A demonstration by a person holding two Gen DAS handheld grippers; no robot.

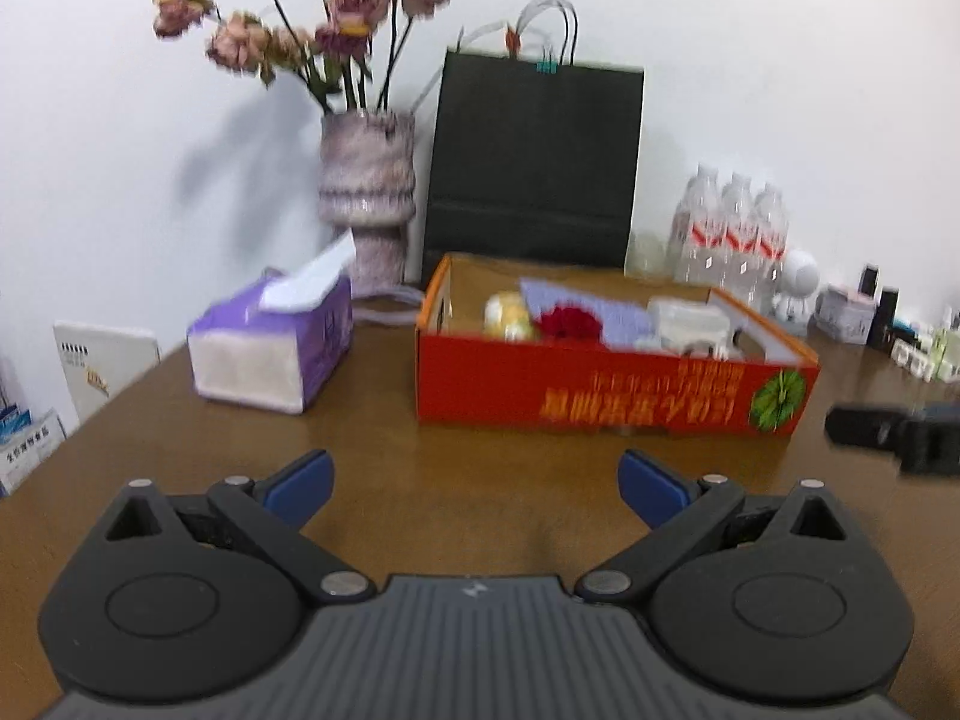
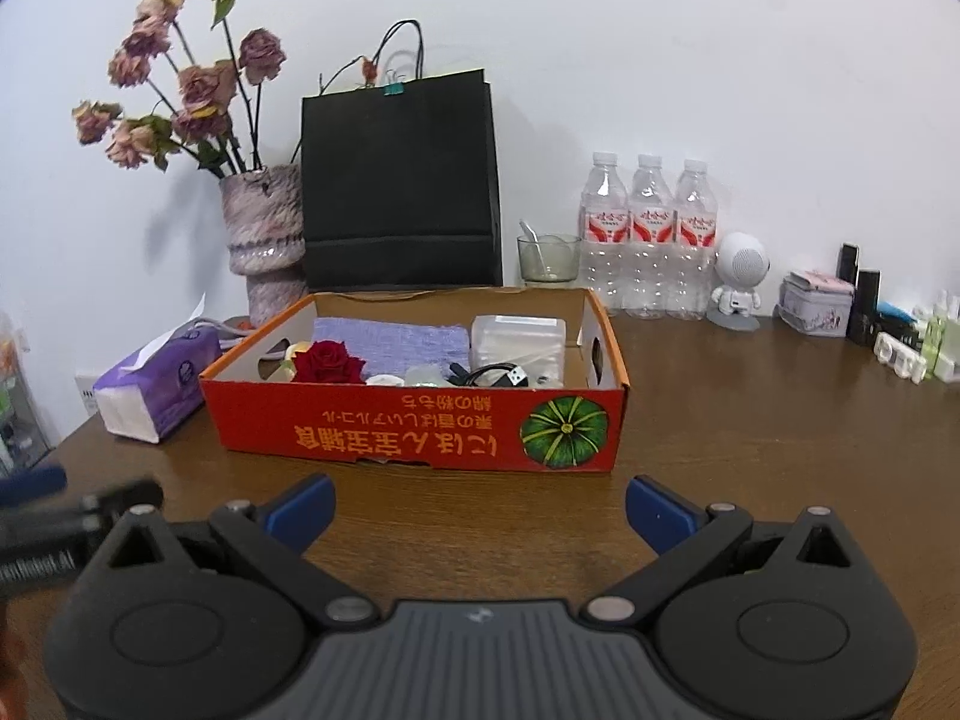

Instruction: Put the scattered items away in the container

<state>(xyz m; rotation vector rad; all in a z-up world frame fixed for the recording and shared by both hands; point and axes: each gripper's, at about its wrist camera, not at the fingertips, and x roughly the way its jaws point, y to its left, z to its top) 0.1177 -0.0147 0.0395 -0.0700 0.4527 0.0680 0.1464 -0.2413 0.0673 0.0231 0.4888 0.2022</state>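
Now both the left claw (image 1: 474,489) and right claw (image 2: 478,513) gape empty over bare table (image 2: 750,420) short of the box (image 2: 414,426).

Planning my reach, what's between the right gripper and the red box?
Only bare wooden table lies between the right gripper and the red box, per the right wrist view.

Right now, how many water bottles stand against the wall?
3: left bottle, middle bottle, right bottle, side by side between the glass cup and the white robot figure. More could hide behind them.
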